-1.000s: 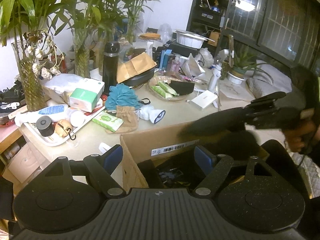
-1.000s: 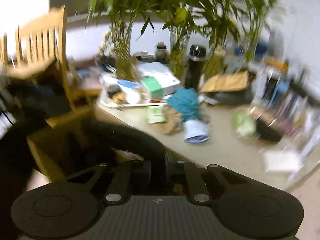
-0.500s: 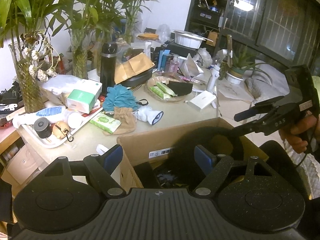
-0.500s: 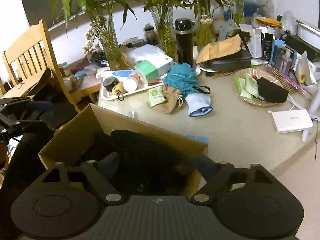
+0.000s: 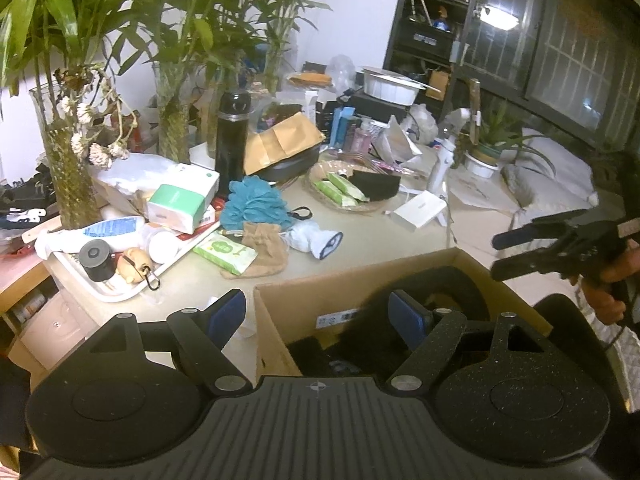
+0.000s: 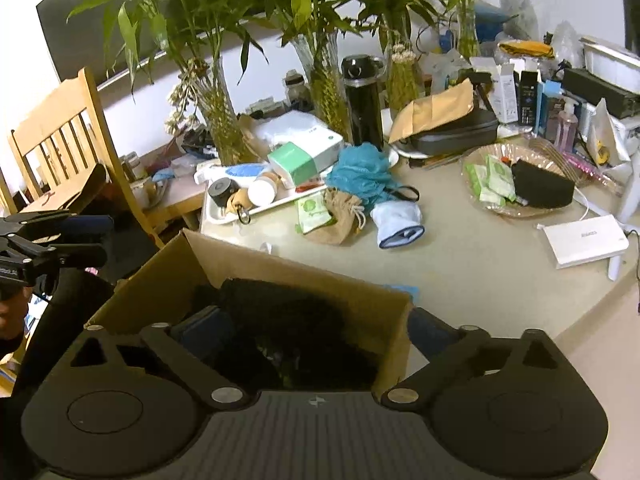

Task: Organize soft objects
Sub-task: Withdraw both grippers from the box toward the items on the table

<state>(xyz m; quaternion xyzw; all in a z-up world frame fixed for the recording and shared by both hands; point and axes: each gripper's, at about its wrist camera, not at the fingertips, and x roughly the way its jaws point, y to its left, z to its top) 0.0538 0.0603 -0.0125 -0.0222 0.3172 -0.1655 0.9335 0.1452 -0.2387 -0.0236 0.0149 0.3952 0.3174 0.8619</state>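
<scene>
A cardboard box (image 5: 304, 304) (image 6: 248, 260) stands at the table's near edge with a black fuzzy soft thing (image 6: 288, 308) (image 5: 440, 284) lying inside. My right gripper (image 6: 316, 328) (image 5: 498, 257) hovers over the box; its jaws are opening and the pads touch nothing. My left gripper (image 5: 316, 314) (image 6: 105, 239) is open at the box's left corner, holding nothing. On the table lie a blue bath pouf (image 5: 254, 202) (image 6: 360, 172), a tan drawstring pouch (image 5: 264, 240) (image 6: 340, 216), a white and blue sock (image 5: 316, 238) (image 6: 400, 220) and a green wipes pack (image 5: 224, 250).
A white tray (image 5: 120, 294) of bottles sits at the left. Glass vases of bamboo (image 5: 172, 132) and a black flask (image 5: 232, 136) stand behind. A wicker basket (image 6: 516, 210) and a white box (image 6: 580, 240) lie to the right. A wooden chair (image 6: 56, 128) stands left of the table.
My right gripper's jaws went from shut on the black soft thing to wide apart; the thing now lies in the box and that gripper has drawn back. The left gripper has not moved.
</scene>
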